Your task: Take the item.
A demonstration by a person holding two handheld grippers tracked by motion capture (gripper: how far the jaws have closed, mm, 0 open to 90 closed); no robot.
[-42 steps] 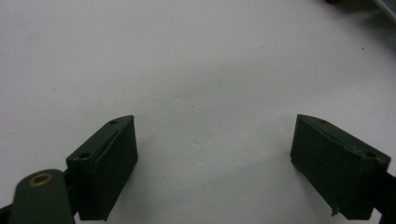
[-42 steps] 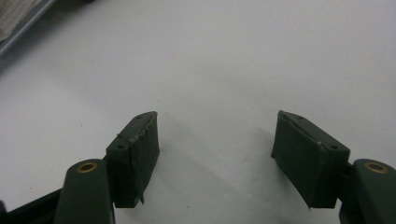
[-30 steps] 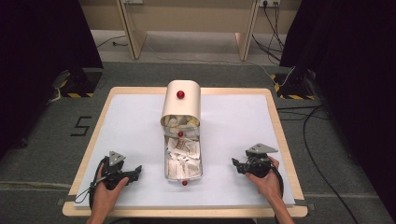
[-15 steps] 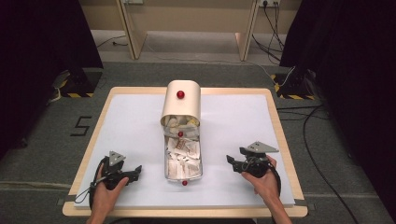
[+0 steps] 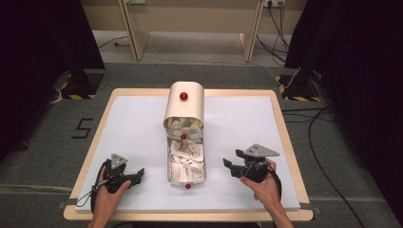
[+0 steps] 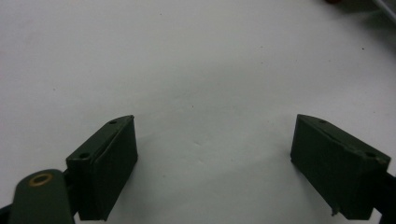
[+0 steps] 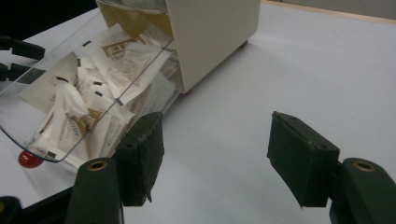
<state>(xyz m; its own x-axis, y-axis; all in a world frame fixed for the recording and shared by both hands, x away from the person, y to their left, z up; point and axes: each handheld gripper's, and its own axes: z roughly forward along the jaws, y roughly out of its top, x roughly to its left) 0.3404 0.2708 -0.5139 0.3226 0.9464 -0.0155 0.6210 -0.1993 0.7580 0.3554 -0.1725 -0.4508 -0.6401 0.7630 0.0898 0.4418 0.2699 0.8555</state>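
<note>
Clear plastic forms the drawer [image 5: 186,161] that stands pulled out of the cream box [image 5: 185,103] at the centre of the desk [image 5: 142,128], toward you at six o'clock, full of white and tan sachets [image 7: 81,109]. A red knob [image 5: 187,186] tips its near end, which is likely the part meant to be gripped.

Your right hand-held gripper [image 5: 230,166] sits at about four o'clock from the drawer, near it but apart, aimed at its side wall. Its jaws are spread with only bare desk between them, and they have just been closing a little, probably to narrow toward the knob or wall; in the right gripper view the drawer's corner lies just beyond the left jaw.

Your left hand-held gripper [image 5: 138,175] rests at about eight o'clock, jaws wide apart and holding nothing, seemingly parked while the right does the work.
</note>
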